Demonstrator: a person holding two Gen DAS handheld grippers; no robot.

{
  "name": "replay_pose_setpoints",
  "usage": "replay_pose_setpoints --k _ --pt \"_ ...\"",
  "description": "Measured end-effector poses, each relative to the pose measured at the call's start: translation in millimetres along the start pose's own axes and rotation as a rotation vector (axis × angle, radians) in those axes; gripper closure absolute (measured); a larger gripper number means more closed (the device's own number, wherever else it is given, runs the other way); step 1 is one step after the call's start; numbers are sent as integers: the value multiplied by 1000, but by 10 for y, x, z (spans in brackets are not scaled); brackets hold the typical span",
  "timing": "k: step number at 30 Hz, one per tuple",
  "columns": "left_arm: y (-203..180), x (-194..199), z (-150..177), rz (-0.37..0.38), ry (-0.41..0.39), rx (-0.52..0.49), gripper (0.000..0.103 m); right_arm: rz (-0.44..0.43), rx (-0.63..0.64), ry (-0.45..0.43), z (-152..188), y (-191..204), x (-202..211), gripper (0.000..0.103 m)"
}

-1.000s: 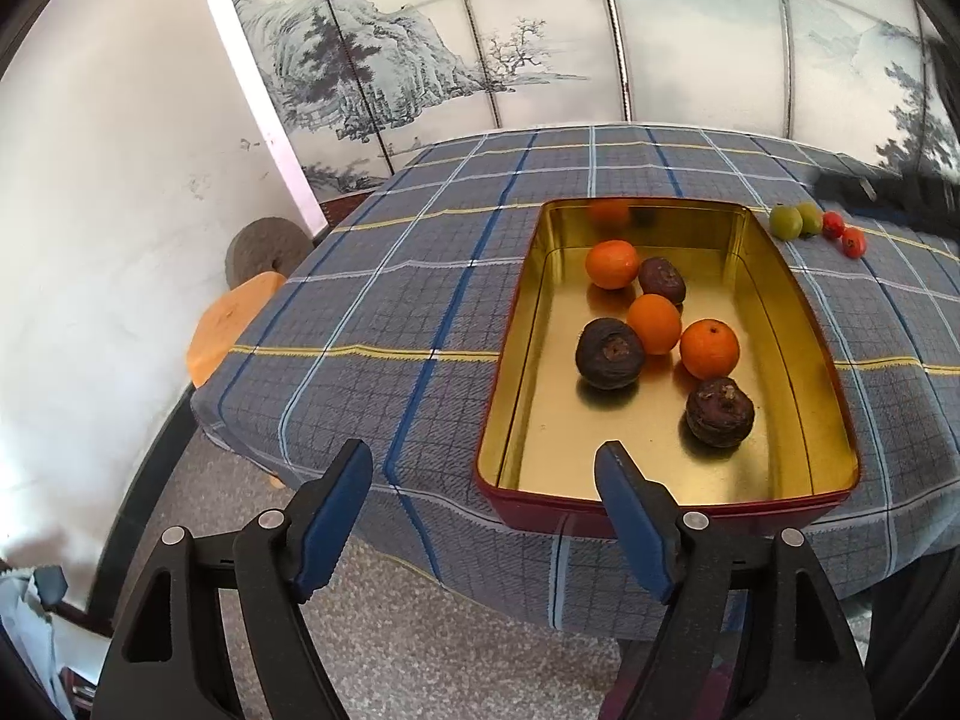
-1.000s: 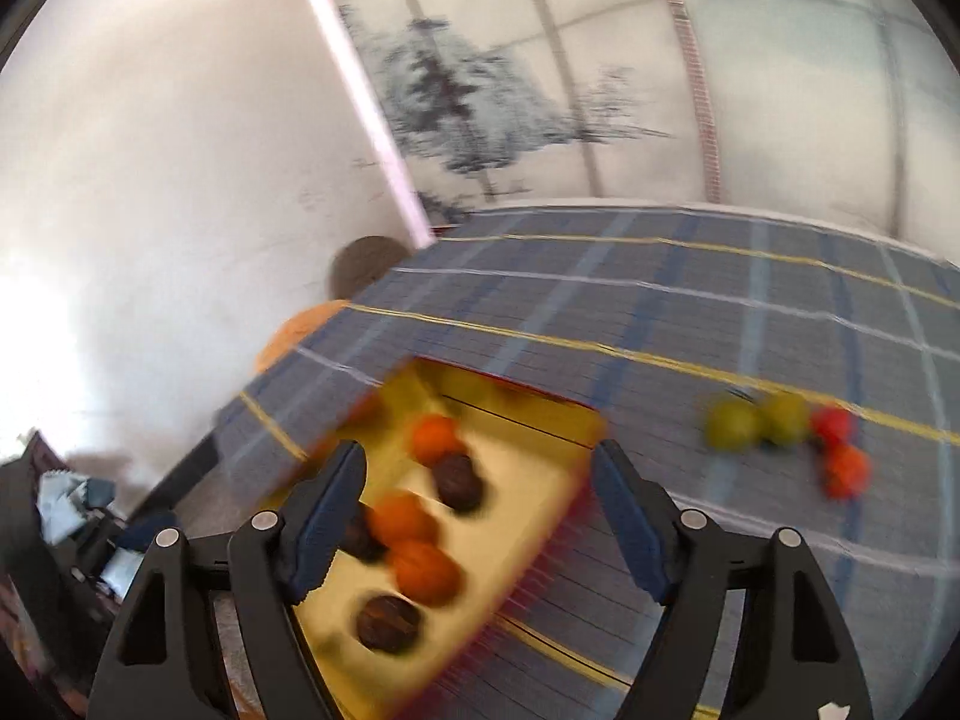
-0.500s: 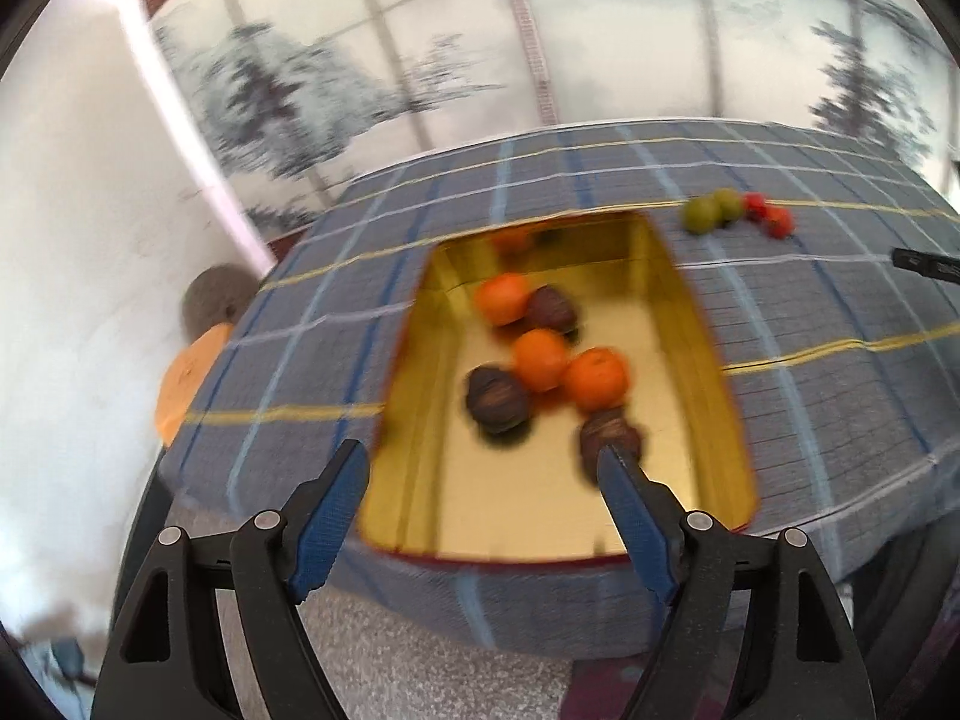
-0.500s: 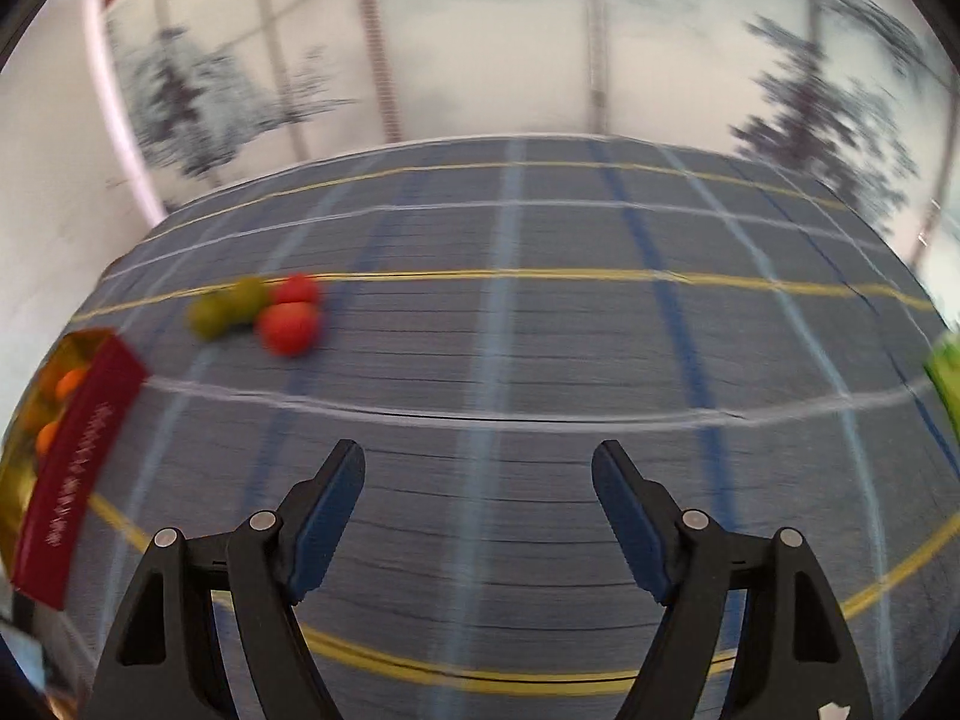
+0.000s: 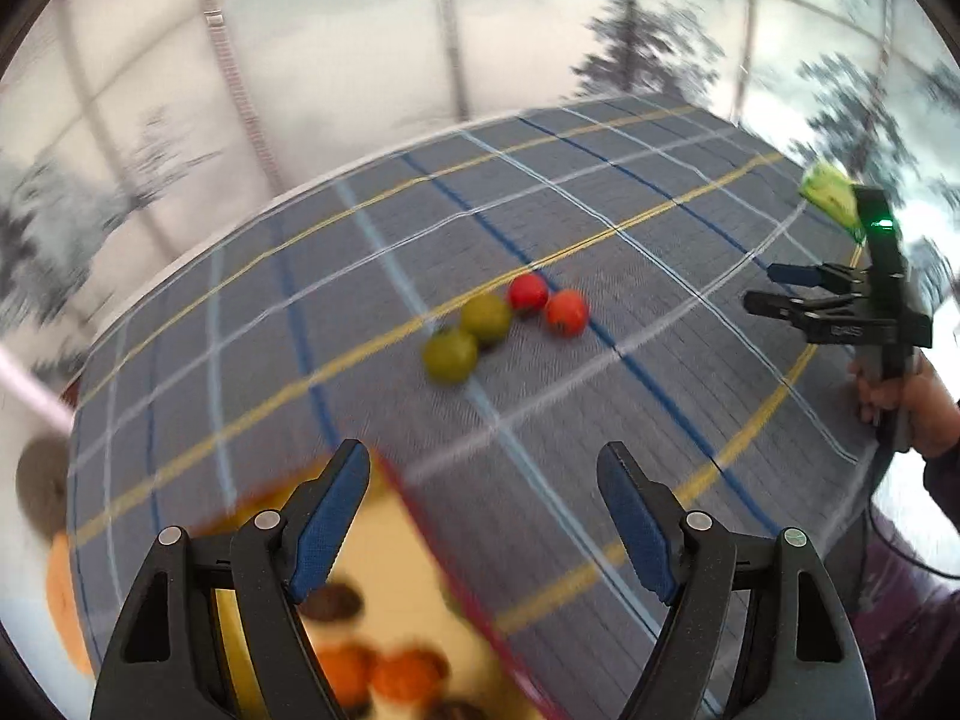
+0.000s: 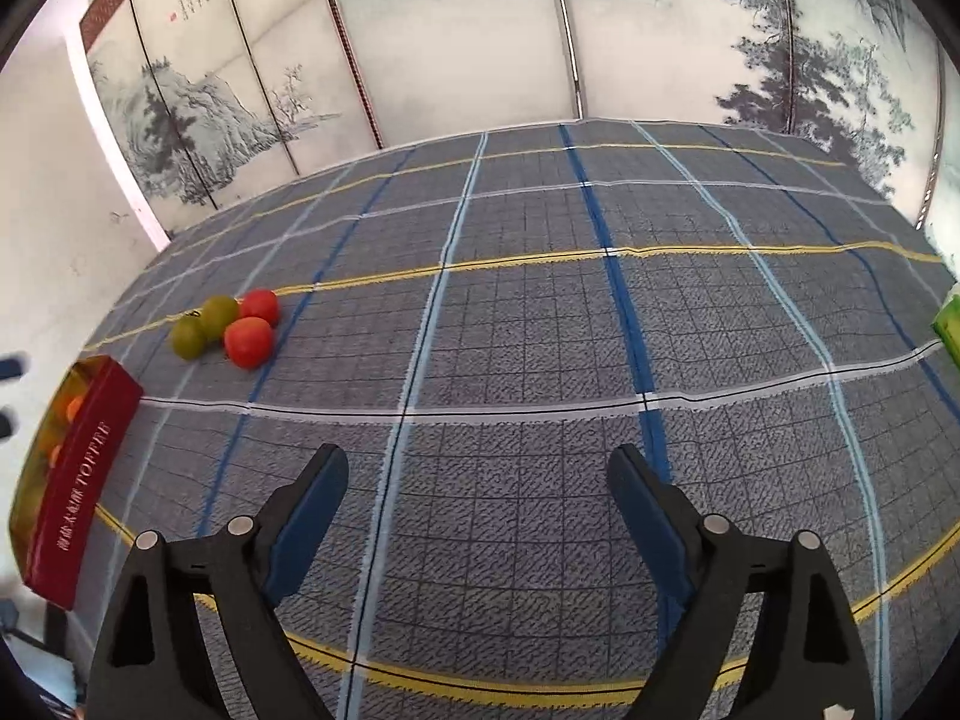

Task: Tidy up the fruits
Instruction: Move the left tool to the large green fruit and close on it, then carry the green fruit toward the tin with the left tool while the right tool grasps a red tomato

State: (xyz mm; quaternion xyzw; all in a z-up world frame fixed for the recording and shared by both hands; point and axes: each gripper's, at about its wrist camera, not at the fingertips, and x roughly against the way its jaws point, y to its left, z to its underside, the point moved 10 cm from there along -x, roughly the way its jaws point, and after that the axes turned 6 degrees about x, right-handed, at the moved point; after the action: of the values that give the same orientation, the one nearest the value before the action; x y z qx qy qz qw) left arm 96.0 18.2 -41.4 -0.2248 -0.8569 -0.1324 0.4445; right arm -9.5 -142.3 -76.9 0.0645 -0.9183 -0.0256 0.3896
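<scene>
Both grippers, left [image 5: 483,507] and right [image 6: 478,510], spread their fingers above the woven plaid worktop [image 6: 540,330]; round glossy fruits [image 6: 225,327] cluster beside a red tin [image 6: 78,480].

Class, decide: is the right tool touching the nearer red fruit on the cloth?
Apart. The right wrist view shows the open right tool with bare tablecloth between it and the red fruit.

Grey plaid tablecloth [image 6: 528,324], blue/white/yellow lines. Two red fruits [image 6: 249,341], two green fruits [image 6: 219,312]. Red tin [image 6: 78,480], gold inside. Blue-padded fingers [image 6: 312,516].
</scene>
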Motion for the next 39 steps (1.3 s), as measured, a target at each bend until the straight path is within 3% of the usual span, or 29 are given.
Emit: replay_pose_setpoints --k 5,8,11,12,14,15,19,21,23,27,30,33,36,39 --pt "96 -644 -311 53 107 -51 25 -37 0 -16 -14 65 29 17" --pt "178 -944 -315 41 161 -61 27 -54 8 -17 -19 99 30 16" --pt "222 -1143 -336 76 205 -36 30 -75 11 -21 -18 121 35 14" --pt "229 -1209 -333 82 223 -32 32 -81 13 -21 -16 131 34 14" --pt "248 -1311 -319 66 252 -44 47 -84 16 -19 -15 144 31 14" --pt "259 -1354 -287 60 268 -50 64 -87 16 -18 -15 148 29 14" --pt "233 -1380 -276 20 260 -60 67 -98 14 -9 -8 153 9 14" --pt "226 -1334 -229 -19 257 -29 67 -94 10 -9 -10 147 10 13" --pt "209 -1131 -198 -45 206 57 67 -92 8 -12 -12 141 16 13" --pt "53 -632 -61 -46 131 178 66 -81 30 -6 -44 190 17 13" --pt "-79 -280 89 5 85 288 66 -176 74 -13 -193 485 1 14" --pt "-163 -26 278 25 68 370 66 -236 209 -18 -379 932 -116 14" --pt "-161 187 460 6 50 408 66 -252 292 2 -514 1244 -359 19" --pt "-81 421 648 -64 23 415 66 -233 360 23 -576 1429 -592 21"
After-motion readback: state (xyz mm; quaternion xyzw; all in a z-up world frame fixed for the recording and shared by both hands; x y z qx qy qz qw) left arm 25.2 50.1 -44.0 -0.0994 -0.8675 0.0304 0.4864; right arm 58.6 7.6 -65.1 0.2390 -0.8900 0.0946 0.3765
